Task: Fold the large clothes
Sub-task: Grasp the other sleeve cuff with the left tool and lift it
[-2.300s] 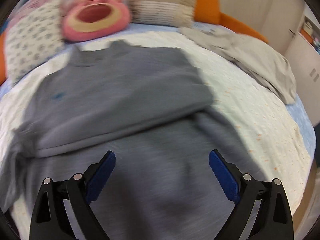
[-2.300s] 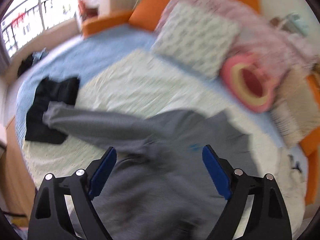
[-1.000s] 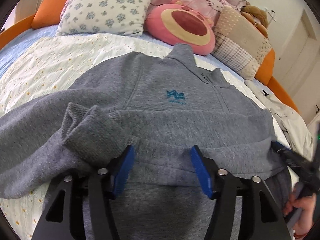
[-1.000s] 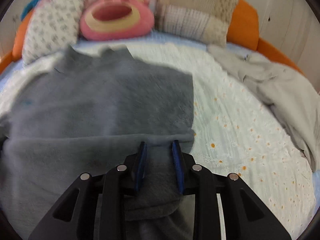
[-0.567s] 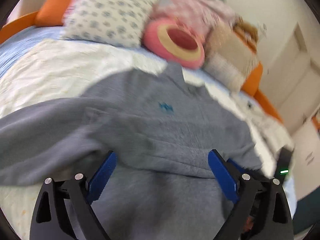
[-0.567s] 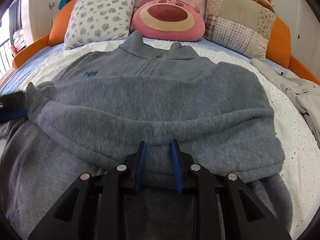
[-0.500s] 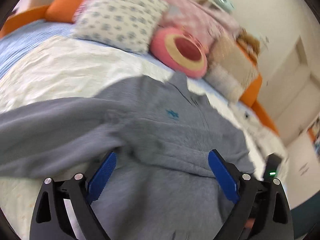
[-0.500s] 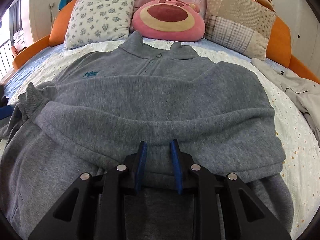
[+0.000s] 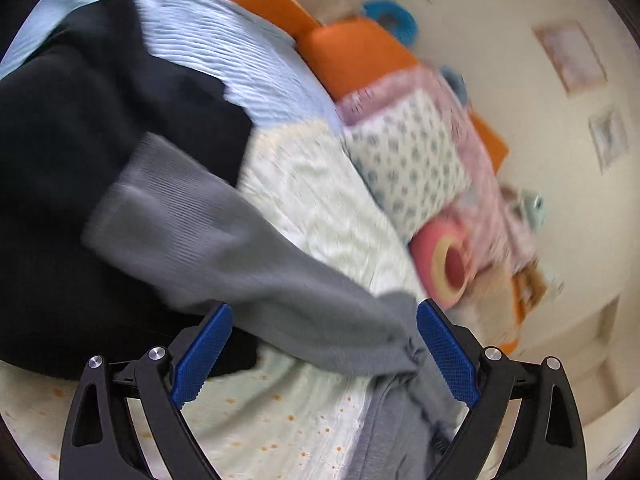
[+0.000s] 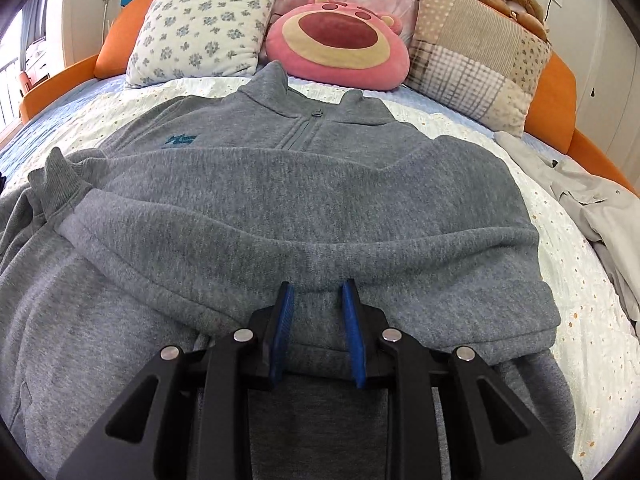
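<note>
A grey zip-neck sweatshirt (image 10: 304,200) lies front-up on the bed, with one sleeve folded across its chest and that cuff (image 10: 60,184) at the left. My right gripper (image 10: 316,308) is shut on a pinch of the folded sleeve's lower edge. The left wrist view is blurred. There the other sleeve (image 9: 248,264) stretches out to the upper left, and its ribbed cuff (image 9: 136,196) rests on a black garment (image 9: 80,128). My left gripper (image 9: 324,308) hovers over this sleeve, jaws wide open, pads not touching it.
A floral pillow (image 10: 200,24), a pink plush cushion (image 10: 336,44) and a patchwork pillow (image 10: 472,64) line the orange headboard (image 10: 552,92). A pale beige garment (image 10: 596,208) lies crumpled at the right. The white daisy bedspread (image 9: 312,184) covers the mattress.
My left gripper opened wide by the folded sleeve's cuff, then swung left and rolled to face the outstretched sleeve and black garment. The right gripper moved in earlier and now holds still, still pinching.
</note>
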A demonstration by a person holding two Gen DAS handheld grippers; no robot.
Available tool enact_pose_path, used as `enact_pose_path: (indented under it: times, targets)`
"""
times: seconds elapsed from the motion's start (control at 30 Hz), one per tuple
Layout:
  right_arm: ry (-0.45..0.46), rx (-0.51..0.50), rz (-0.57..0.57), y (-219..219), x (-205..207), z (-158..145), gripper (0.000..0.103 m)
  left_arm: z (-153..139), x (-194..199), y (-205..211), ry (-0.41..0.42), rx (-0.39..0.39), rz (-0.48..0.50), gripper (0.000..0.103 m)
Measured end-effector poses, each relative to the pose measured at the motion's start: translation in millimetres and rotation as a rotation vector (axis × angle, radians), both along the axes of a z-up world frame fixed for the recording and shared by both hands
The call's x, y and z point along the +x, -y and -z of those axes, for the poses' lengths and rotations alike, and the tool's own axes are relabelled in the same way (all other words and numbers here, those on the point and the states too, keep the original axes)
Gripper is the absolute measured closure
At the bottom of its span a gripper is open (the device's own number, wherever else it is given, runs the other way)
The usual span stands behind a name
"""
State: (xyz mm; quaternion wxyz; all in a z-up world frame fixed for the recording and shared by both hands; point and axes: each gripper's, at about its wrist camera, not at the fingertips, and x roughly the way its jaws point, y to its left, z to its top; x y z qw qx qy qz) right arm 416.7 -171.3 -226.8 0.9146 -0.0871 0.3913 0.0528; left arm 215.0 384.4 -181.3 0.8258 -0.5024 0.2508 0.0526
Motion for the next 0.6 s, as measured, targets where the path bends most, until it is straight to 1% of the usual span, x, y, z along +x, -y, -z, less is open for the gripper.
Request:
enact_pose_path:
  times: [0.07,0.1,0.13,0.23,0.27,0.4,0.53,0.6]
  targets:
    - [0.001,-0.005,0.001,-1.0,0.0,-0.1,0.077,13.2,-11.5,-20.0,0.006,-0.092,-0.046,0.008]
    - [0.002,-0.007,0.001,-2.2,-0.1,-0.2,0.077,18.4,-15.5,-25.7,-0.007,-0.113,-0.068,0.008]
    - [0.002,-0.01,0.001,-2.6,0.0,-0.3,0.077,23.1,-20.2,-30.8,-0.032,-0.117,-0.099,0.008]
    - [0.004,-0.013,0.001,-3.4,-0.6,-0.3,0.077,29.7,-25.5,-39.6,-0.09,-0.108,-0.139,0.008]
    - [0.004,-0.014,0.001,-3.2,-0.6,-0.4,0.077,32.4,-25.1,-40.5,-0.087,-0.122,-0.139,0.008]
    - [0.004,-0.014,0.0,-3.0,-0.7,-0.5,0.077,36.4,-14.1,-45.5,-0.089,-0.132,-0.142,0.008]
    - [0.004,-0.013,0.0,-2.9,-0.6,-0.4,0.077,34.0,0.7,-49.8,-0.078,-0.129,-0.137,0.008]
    - [0.004,-0.012,0.0,-2.9,-0.7,-0.3,0.077,33.6,7.2,-53.6,-0.087,-0.118,-0.144,0.008]
